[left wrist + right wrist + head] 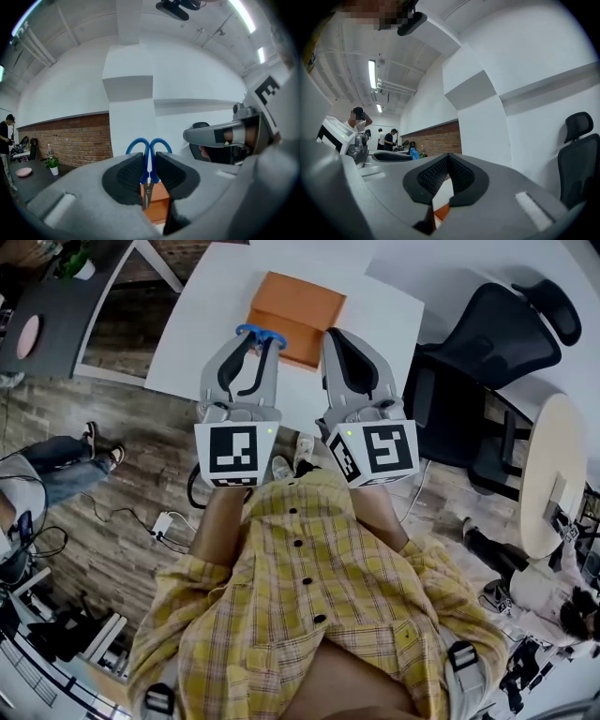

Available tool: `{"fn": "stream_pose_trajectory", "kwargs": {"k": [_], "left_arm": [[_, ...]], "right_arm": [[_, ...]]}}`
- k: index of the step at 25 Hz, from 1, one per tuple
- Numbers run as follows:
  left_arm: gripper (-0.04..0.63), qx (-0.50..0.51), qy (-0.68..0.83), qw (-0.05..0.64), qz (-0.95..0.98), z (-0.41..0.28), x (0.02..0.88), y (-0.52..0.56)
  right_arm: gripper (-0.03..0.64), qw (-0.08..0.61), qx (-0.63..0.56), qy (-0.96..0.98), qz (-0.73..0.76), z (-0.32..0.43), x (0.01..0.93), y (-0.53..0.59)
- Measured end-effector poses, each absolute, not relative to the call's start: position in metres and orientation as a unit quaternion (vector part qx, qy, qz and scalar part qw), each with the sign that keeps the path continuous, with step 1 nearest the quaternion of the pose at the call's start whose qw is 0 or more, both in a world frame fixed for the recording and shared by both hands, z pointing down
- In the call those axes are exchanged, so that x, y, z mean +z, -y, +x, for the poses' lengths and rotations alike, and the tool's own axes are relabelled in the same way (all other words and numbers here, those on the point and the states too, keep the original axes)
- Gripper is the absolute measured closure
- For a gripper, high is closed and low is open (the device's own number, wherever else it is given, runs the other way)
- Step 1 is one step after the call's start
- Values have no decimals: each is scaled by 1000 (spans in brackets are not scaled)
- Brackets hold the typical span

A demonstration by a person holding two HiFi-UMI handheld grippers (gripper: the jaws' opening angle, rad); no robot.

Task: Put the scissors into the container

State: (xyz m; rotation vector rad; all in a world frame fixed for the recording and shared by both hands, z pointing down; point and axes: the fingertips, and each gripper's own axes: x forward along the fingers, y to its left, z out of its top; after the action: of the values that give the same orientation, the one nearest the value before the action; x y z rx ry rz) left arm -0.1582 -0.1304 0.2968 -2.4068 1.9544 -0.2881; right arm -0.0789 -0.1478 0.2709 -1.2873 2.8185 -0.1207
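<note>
Fingers (pixel 124 176) of left gripper (pixel 149 160) pinch the scissors (pixel 146 169), handles protruding past them.

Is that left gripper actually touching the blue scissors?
Touching. In the left gripper view, the left gripper has its jaws closed on the scissors, with the pads pressed against both sides of the blue handles.

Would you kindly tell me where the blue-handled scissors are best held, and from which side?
At the narrow neck below the loops, where the left tongs clamp the blue-handled scissors now, pads squeezing both outer edges, which holds the blades shut. Loops stand clear of the pads; blades point toward the orange rectangular container, probably suiting a tip-first drop.
</note>
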Motion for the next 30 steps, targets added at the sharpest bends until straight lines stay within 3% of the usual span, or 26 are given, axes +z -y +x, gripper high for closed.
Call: {"fn": "stream_pose_trajectory", "kwargs": {"k": [8, 30], "left_arm": [[506, -157, -609, 12, -777, -158, 335, 151], [506, -332, -518, 87, -784, -130, 411, 204]], "right_arm": [[611, 11, -53, -904, -424, -76, 290, 161], [611, -3, -64, -900, -432, -61, 306, 188]]}}
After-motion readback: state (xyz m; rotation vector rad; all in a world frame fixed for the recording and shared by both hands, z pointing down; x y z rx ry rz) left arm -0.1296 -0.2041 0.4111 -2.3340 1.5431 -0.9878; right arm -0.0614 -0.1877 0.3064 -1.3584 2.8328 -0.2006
